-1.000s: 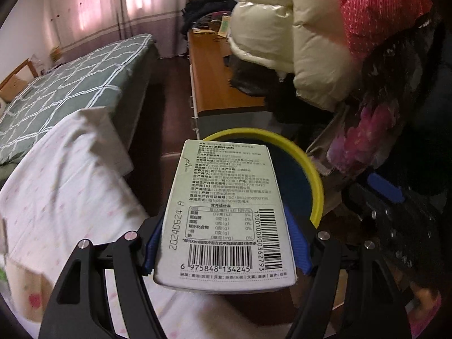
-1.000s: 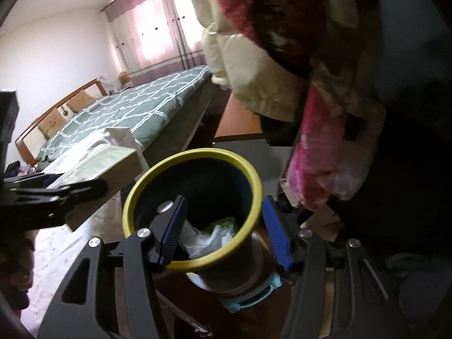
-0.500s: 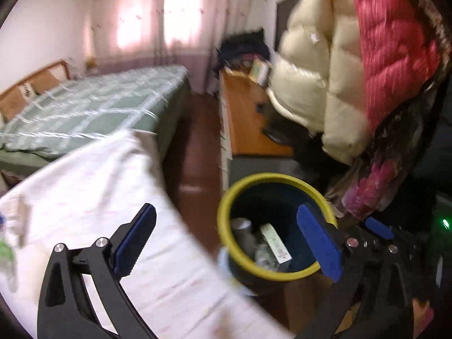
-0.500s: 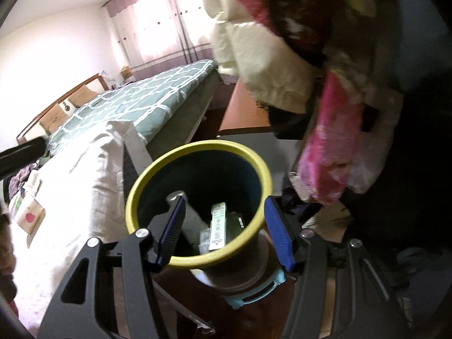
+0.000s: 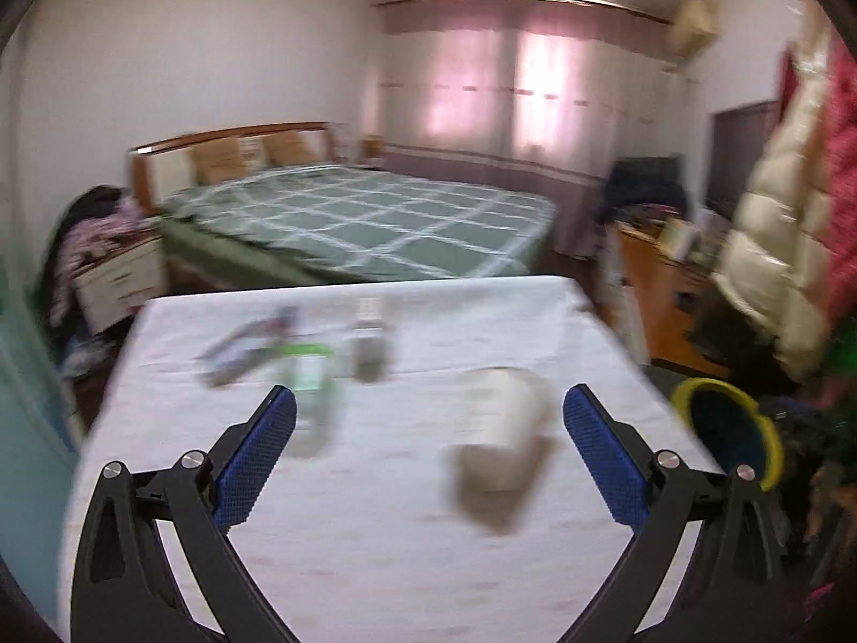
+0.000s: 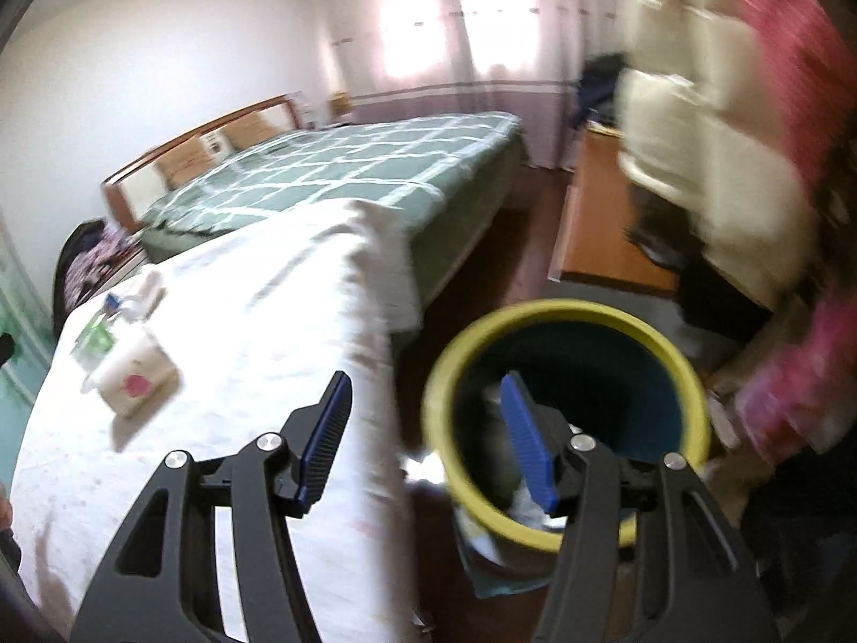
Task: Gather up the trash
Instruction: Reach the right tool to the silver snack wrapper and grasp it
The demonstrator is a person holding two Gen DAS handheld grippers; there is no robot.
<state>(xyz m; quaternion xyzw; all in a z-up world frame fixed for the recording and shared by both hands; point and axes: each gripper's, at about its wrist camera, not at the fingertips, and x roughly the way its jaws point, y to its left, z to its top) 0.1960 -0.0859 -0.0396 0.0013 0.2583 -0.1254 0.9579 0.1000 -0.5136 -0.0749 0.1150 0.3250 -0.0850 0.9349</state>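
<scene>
Left wrist: blurred paper cup [image 5: 503,442] lies tipped.

Yellow-rimmed, dark blue bin [image 6: 568,412]. Beside bin: white, faintly speckled tablecloth [image 5: 375,536]. Beyond bin: green bedspread [image 5: 369,219] checked in white, pink curtains [image 5: 514,86], cream jacket [image 5: 782,246], red quilted jacket [image 5: 841,198].

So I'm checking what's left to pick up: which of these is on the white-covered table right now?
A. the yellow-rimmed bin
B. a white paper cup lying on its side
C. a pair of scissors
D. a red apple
B: in the left wrist view a white paper cup lies tipped over on the white-covered table, ahead of the open, empty left gripper; the yellow-rimmed bin sits beyond the table's edge.
</scene>
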